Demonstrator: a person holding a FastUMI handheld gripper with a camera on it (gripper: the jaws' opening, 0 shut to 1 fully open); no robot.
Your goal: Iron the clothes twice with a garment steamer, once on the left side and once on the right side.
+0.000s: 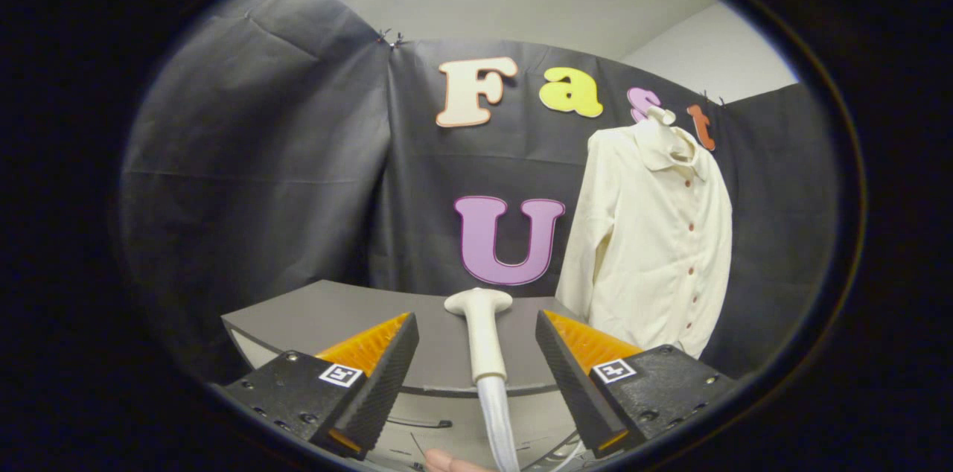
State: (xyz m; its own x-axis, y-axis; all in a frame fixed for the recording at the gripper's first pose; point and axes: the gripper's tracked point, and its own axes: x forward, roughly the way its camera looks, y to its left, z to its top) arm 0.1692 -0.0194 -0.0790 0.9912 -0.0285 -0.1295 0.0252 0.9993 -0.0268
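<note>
The fingers [476,353] stand apart, gripping nothing, astride the steamer [482,338] standing at the counter's [313,312] near edge, so a crooked closing may tip it or snag its hose before reaching the shirt [655,234] hanging beyond the far right corner.

I can't see where the steamer's [479,334] hose [497,423] leads; it drops out of view between my gripper's [476,330] spread fingers. A fingertip [447,462] below is cut off. The shirt's [655,234] hem hides behind one finger [573,375], and the table's [327,312] near edge behind both
</note>
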